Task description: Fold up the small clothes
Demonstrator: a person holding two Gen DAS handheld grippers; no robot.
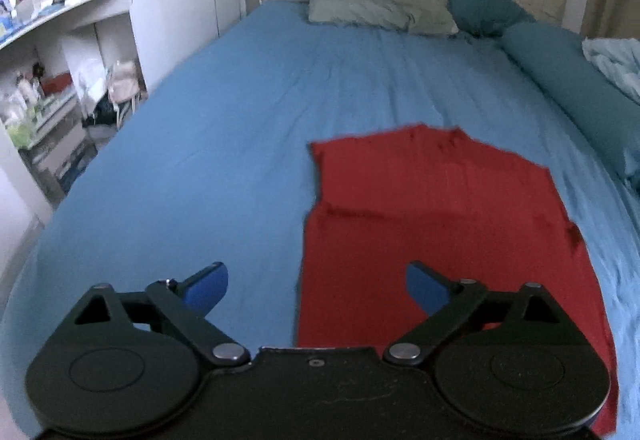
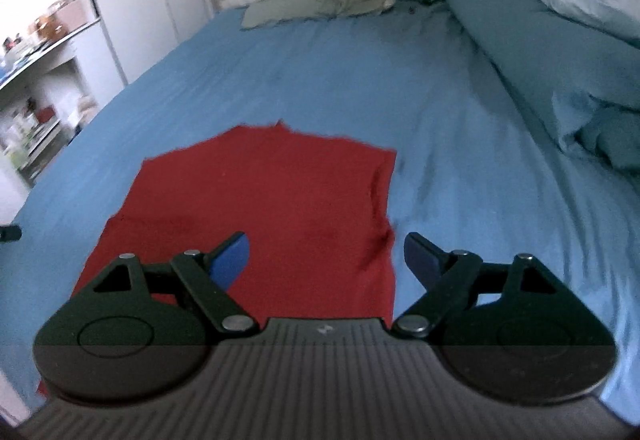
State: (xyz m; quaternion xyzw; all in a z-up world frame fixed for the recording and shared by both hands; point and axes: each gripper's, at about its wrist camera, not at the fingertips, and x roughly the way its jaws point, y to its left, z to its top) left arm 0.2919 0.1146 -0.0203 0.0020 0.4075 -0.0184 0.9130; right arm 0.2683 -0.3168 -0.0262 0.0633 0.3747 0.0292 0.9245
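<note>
Your red garment [image 1: 436,224] lies flat on the blue bedsheet [image 1: 224,143] near the foot of the bed, sleeves apparently tucked in so it reads as a long rectangle. Your left gripper [image 1: 317,286] hovers over its left edge with the jaws spread wide, holding nothing; your right gripper [image 2: 326,260] hangs over the right edge [image 2: 386,224], likewise spread and empty. The cloth looks thin, soft and light — it will drape and wrinkle rather than hold shape. Pinch both layers at the near corners, one per gripper, close to the hem — a shallow bite may slip or lift only the top layer.
</note>
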